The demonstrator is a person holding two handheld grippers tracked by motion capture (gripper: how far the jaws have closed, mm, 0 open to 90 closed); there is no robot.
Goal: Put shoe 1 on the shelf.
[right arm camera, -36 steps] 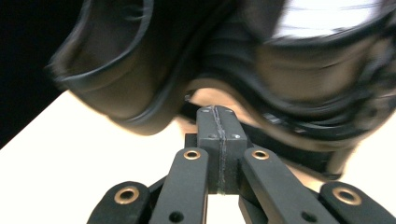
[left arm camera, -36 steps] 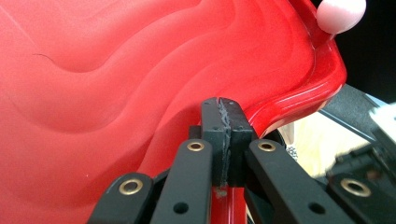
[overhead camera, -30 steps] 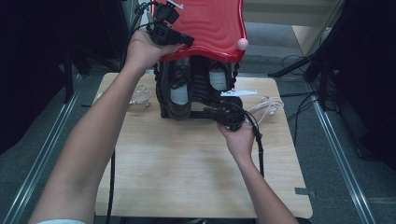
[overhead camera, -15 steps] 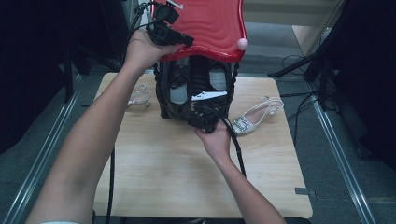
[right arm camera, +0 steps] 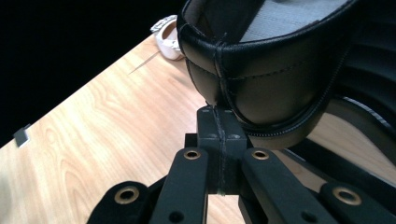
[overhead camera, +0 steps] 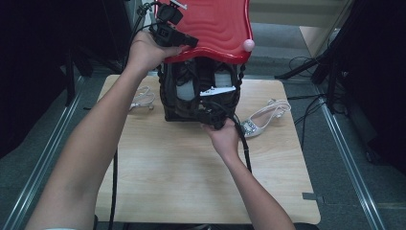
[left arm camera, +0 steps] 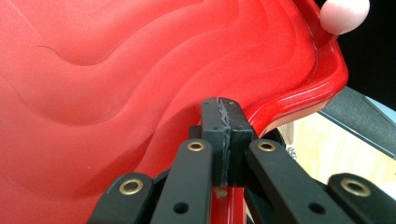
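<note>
the black shoe sits heel-out at the near opening of a dark basket that stands at the far middle of the table. its rounded heel fills the upper right of the right gripper view, directly above and touching the tips of the right tongs. those jaws are pressed together; whether a thin edge of the heel seam is nipped between them i cannot tell, since the pads meet with no visible gap and the shoe's sole edge rests right on their tip. in the high view the right tongs are at the basket's near face, the hand just behind.

the risk, as i judge it, is a weak hold: if only a sliver of the heel is caught, the shoe may slip off when pulled and drop onto the table or back into the basket, or snag on the basket's rim.

above, the red lid is raised and tilted; the left tongs are clamped shut on its near rim, at the lid's left edge in the high view. if that pinch loosens, the lid could fall onto the right hand and the shoe.

a pale sandal lies to the right of the basket, another pale sandal to the left.
</note>
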